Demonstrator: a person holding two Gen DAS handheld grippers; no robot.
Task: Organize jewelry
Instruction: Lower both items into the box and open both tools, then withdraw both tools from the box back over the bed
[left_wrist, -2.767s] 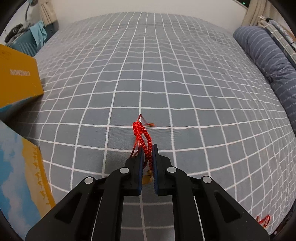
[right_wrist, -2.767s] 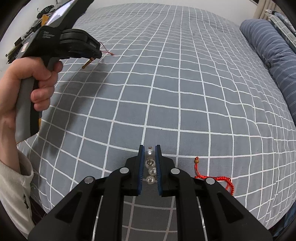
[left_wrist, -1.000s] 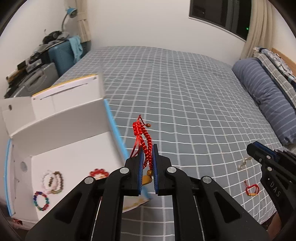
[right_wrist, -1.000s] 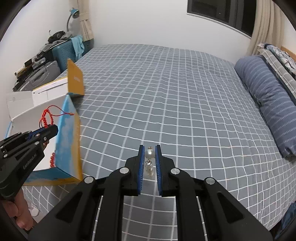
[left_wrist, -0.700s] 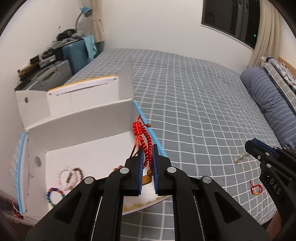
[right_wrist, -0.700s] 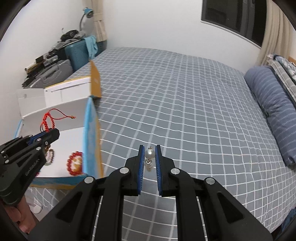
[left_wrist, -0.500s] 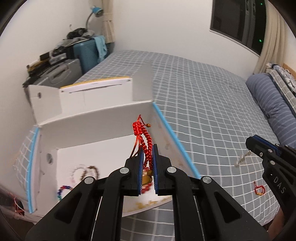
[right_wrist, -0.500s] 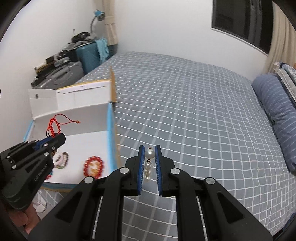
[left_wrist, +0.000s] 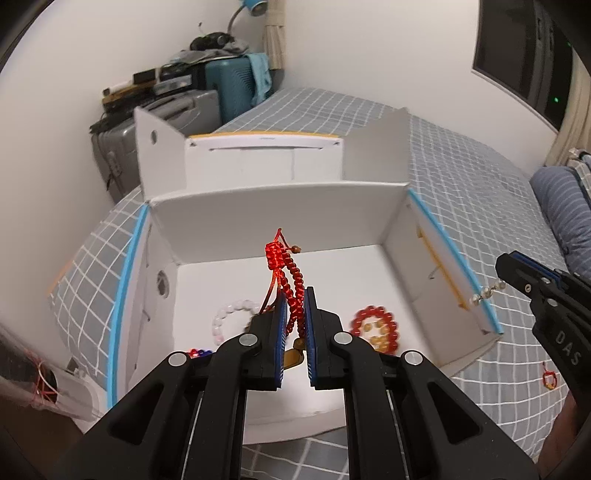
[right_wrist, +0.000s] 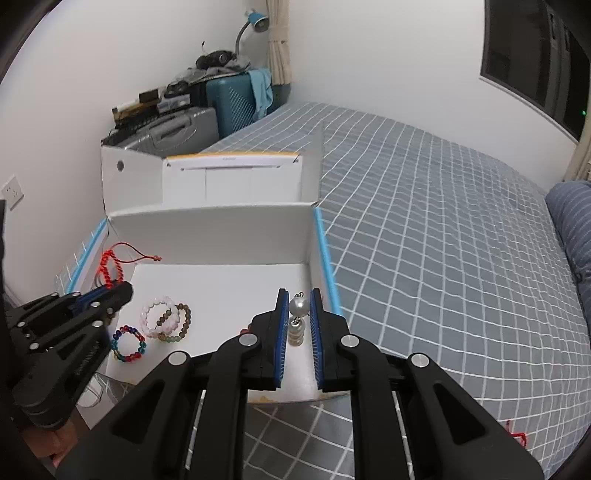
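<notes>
Carrying two pieces of jewelry over the white box (left_wrist: 280, 206).

The red braided bracelet (left_wrist: 286, 273) is pinched in the left gripper (left_wrist: 294, 317) above the box floor; the pearl strand (right_wrist: 297, 317) is clamped in the right gripper (right_wrist: 297, 314) just inside the box's blue-edged right wall. Risk, as I judge it: released there, the pearls could catch that wall and spill outside, or the cord could snag on the pads.

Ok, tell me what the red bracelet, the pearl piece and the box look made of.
Red bracelet: knotted cord, apparently glossy nylon; woven texture, loose string ends.
Pearl piece: smooth pearl-like beads on metal links; real or imitation, cannot tell.
Box: matte white cardboard with folded flaps.
</notes>
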